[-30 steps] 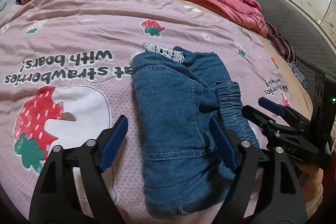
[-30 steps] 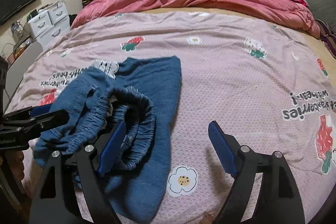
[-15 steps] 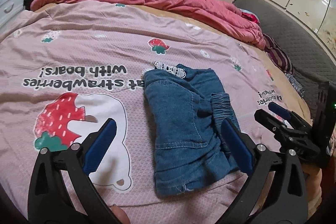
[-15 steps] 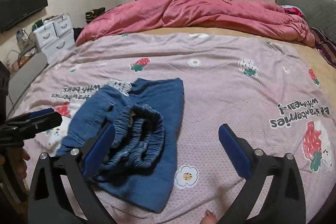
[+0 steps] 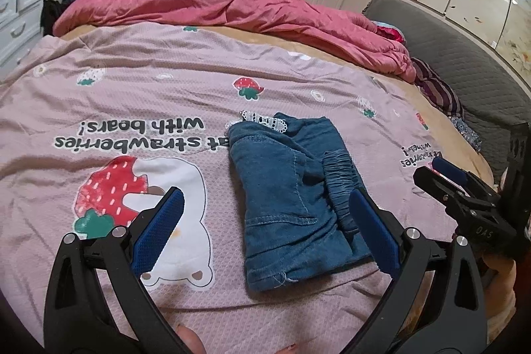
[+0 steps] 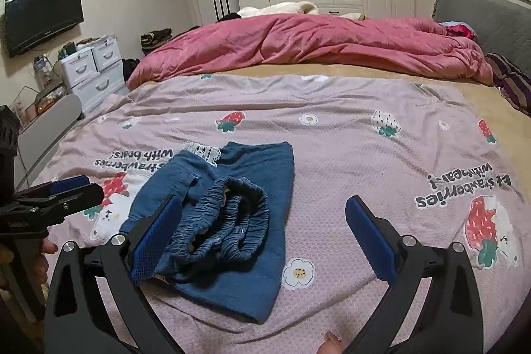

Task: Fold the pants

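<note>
Lying folded on the strawberry-print bedspread (image 5: 139, 88) with their long axis running away from the person, the denim pants (image 5: 285, 188) sit between the wide-open, empty left gripper (image 5: 265, 231) and right gripper (image 6: 265, 238), neither clearly nearer.

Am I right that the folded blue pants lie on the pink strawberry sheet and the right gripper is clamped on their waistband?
Not quite: the right gripper is open and holds nothing, as the right wrist view shows. The folded blue pants do lie on the pink strawberry sheet.
</note>
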### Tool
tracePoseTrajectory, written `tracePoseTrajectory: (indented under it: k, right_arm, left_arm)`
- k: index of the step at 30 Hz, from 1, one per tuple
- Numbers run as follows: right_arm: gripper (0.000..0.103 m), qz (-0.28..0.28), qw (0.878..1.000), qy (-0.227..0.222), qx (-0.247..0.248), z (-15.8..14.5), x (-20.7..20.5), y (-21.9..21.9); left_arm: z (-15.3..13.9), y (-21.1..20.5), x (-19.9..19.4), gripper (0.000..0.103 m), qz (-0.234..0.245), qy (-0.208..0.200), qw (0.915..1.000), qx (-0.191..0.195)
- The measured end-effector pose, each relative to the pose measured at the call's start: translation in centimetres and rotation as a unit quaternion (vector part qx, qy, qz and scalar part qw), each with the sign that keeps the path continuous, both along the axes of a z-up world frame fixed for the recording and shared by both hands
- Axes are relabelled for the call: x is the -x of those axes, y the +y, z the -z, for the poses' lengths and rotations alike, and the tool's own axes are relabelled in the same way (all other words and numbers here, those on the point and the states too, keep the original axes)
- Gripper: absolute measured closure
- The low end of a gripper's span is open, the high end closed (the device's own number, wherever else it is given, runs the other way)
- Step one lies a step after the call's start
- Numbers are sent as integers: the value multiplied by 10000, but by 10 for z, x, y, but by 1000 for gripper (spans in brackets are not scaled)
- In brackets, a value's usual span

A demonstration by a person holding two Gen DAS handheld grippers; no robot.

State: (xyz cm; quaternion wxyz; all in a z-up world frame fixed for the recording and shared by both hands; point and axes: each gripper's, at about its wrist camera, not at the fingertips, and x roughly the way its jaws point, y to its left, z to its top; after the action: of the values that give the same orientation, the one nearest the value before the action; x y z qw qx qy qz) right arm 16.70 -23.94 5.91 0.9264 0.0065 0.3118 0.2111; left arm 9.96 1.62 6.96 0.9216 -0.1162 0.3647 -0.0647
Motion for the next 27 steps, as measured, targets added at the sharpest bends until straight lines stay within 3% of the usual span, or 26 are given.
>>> tracePoseTrajectory:
  k: [16,27]
  right_arm:
    - [5,-13,9995,-325,-2,-7,37,-3]
    - [5,-46,9994,-338,34,5,66,-8]
  left_arm:
    - [-3,-3,39,10,-116,-222,9997,-12]
    - [9,-15,68,10,-184,-253,9995,-91]
